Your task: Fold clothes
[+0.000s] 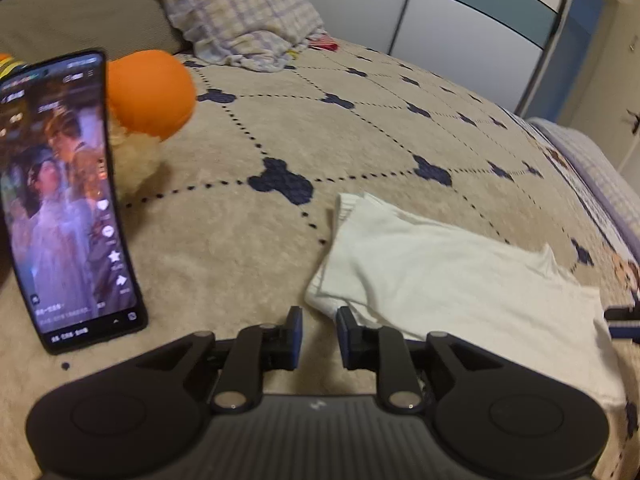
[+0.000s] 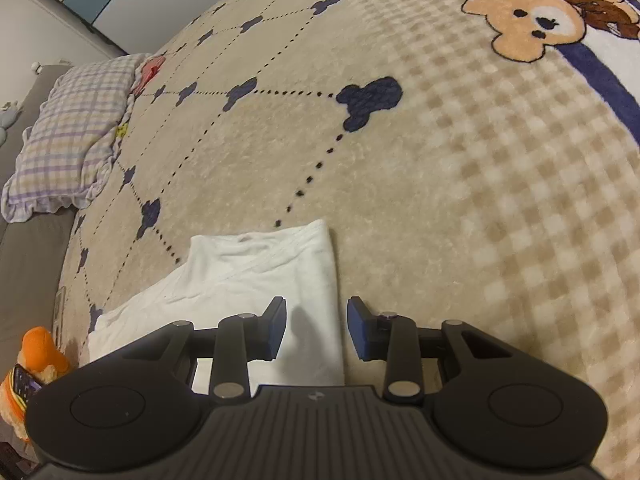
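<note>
You are working on a bed covered by a beige blanket point(image 1: 280, 128) patterned with dark blue shapes joined by dotted lines; a plaid pillow point(image 1: 236, 8) lies at the far end, with pale wardrobe panels point(image 1: 460, 12) behind. The white garment point(image 1: 440, 276), already folded into a flat rectangle, rests on the blanket just ahead of both grippers. Only your left view shows the phone point(image 1: 68, 200) propped upright (screen lit) against an orange plush toy point(image 1: 150, 92); only your right view shows the bear print point(image 2: 528, 20) at the blanket's border. Your left gripper point(image 1: 319, 330) is narrowly parted at the garment's near corner, gripping nothing. Your right gripper point(image 2: 316, 330) is wider, straddling the garment's right edge, empty.
</note>
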### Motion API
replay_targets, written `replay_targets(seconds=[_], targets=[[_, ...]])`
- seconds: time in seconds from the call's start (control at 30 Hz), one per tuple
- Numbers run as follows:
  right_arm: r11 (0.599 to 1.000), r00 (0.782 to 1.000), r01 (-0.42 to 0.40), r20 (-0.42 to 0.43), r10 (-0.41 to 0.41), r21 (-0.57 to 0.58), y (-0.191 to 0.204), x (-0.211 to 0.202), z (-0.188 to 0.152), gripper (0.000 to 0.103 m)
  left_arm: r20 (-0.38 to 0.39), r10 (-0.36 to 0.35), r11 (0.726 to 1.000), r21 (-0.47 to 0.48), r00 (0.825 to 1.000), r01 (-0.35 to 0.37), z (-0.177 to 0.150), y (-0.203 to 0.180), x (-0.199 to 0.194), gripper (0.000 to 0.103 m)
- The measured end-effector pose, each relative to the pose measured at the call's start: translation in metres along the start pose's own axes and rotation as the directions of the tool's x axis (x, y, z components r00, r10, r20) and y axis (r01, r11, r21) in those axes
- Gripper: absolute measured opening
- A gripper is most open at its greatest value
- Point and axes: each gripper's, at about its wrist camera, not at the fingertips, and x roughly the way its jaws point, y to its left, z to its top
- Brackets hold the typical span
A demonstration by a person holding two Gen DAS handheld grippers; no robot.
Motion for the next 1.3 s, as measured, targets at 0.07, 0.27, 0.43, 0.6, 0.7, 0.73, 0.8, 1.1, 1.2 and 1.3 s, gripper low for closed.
replay_targets(seconds=[0.07, 0.27, 0.43, 0.6, 0.7, 0.73, 0.8, 1.1, 1.2, 1.3], targets=[[1.000, 1.000, -0.010, -0.002, 0.010, 0.005, 0.000, -0.001, 0.000, 0.037, 0.011, -0.014, 0.999, -0.029, 1.000, 0.014, 0.002, 0.001, -0.002, 0.021], [1.000, 1.000, -0.018, 0.000, 0.018, 0.016, 0.000, -0.001, 0.001, 0.037, 0.035, -0.159, 0.933, -0.322, 0.987, 0.161, 0.006, 0.031, -0.001, 0.022], [1.000, 1.000, -0.021, -0.003, 0.021, 0.012, 0.002, 0.001, 0.002, 0.037, 0.055, -0.302, 0.828, -0.480, 0.952, 0.291, 0.002, 0.044, 0.004, 0.021], [1.000, 1.000, -0.018, -0.006, 0.018, 0.003, 0.003, 0.003, 0.001, 0.037, 0.023, -0.286, 0.839, -0.477, 0.958, 0.262, -0.001, 0.037, 0.011, 0.021], [1.000, 1.000, -0.016, -0.008, 0.016, -0.002, 0.005, 0.004, 0.001, 0.037, -0.016, -0.238, 0.863, -0.462, 0.971, 0.204, -0.003, 0.033, 0.017, 0.021], [1.000, 1.000, -0.015, -0.008, 0.015, -0.004, 0.005, 0.004, 0.001, 0.037, -0.032, -0.204, 0.882, -0.439, 0.978, 0.170, -0.003, 0.030, 0.017, 0.021], [1.000, 1.000, -0.014, -0.010, 0.014, -0.007, 0.006, 0.005, 0.001, 0.037, -0.046, -0.125, 0.921, -0.376, 0.991, 0.099, -0.001, 0.023, 0.015, 0.021], [1.000, 0.998, -0.004, -0.065, 0.006, 0.031, -0.007, 0.006, -0.003, 0.037, 0.039, -0.094, 0.996, 0.004, 0.995, 0.094, 0.006, -0.049, -0.015, 0.032], [0.997, 0.994, -0.041, -0.098, 0.047, 0.069, -0.014, 0.002, -0.005, 0.037, 0.040, -0.157, 0.982, 0.110, 0.987, 0.152, 0.002, -0.075, -0.017, 0.032], [0.997, 0.990, -0.050, -0.126, 0.057, 0.063, -0.014, -0.003, -0.008, 0.037, 0.011, -0.245, 0.946, 0.222, 0.969, 0.237, -0.007, -0.104, -0.016, 0.033]])
